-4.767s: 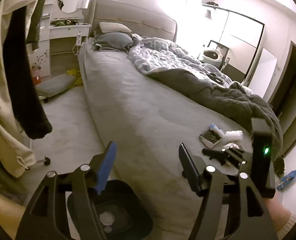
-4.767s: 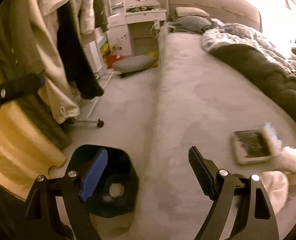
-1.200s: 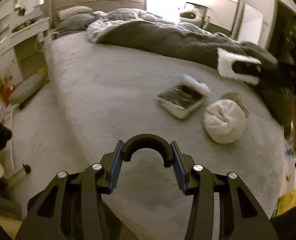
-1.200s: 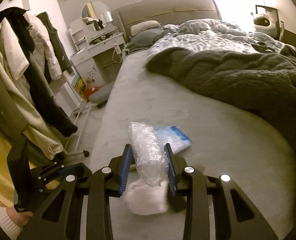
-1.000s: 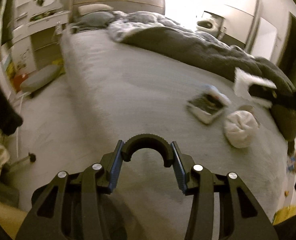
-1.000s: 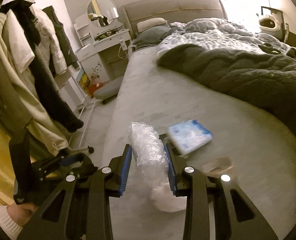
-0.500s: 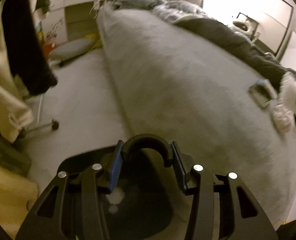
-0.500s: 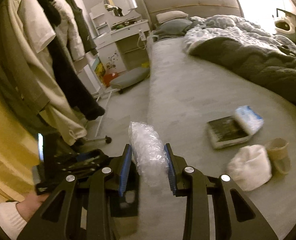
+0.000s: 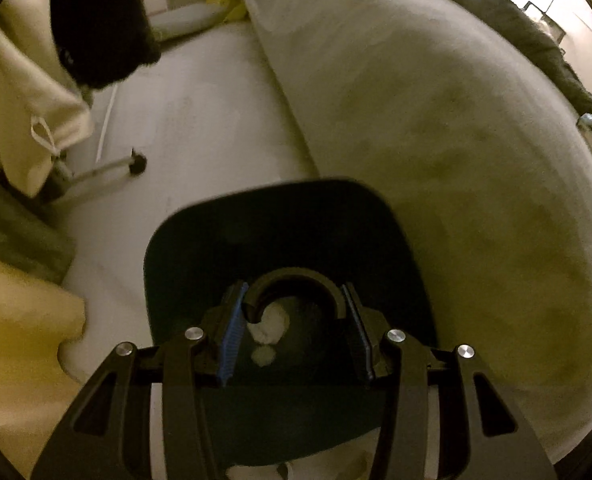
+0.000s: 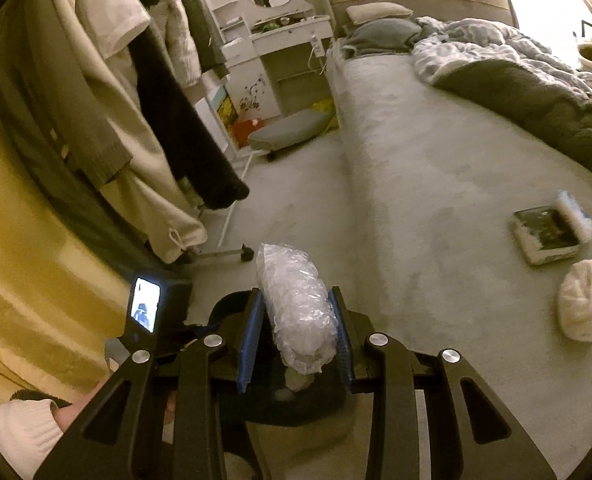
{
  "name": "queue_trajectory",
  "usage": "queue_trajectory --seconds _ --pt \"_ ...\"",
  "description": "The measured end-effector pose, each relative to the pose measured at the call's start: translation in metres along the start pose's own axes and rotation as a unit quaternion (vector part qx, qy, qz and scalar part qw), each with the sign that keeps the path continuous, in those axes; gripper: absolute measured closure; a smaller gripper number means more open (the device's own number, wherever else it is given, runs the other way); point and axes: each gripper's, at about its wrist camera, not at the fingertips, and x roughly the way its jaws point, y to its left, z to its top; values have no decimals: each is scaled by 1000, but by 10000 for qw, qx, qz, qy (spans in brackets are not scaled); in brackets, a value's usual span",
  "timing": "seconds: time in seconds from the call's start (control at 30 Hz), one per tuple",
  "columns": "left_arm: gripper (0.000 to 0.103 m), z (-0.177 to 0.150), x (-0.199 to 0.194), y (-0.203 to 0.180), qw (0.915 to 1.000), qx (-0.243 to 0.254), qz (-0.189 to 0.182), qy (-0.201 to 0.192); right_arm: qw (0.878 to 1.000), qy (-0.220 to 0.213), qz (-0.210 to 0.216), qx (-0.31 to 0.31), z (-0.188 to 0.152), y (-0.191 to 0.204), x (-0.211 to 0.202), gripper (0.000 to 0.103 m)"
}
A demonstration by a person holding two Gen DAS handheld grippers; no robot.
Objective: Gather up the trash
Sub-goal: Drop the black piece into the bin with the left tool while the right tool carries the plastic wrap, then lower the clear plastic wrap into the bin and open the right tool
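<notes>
Right gripper point(image 10: 296, 324) pinches a crumpled plastic wrap point(image 10: 296, 308) right over the black bin point(image 9: 287, 232) beside the bed point(image 10: 436, 184) — left gripper point(image 9: 293, 322) clamps the bin's handle point(image 9: 291, 284), white scraps point(image 9: 269, 326) inside.

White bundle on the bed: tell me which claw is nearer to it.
Right. The right claw, shut on the plastic wrap, has the white bundle nearby to its right; the left claw hangs over the bin, bundle unseen.
</notes>
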Motion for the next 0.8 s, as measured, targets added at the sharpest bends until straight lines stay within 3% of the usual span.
queue_trajectory --seconds 0.17,0.4,0.53,0.8 --pt "53 -16 15 14 9990 -66 -142 425 9998 171 36 -92 -4 14 18 69" --pt "50 -35 24 28 9972 -119 -217 707 9991 411 43 -90 -4 25 49 69" --pt "41 -36 17 31 9976 -64 -301 624 9985 541 -16 -60 -4 28 66 69" --pt "37 -34 -15 56 9995 -113 -271 104 9962 867 -117 -18 -11 33 100 69"
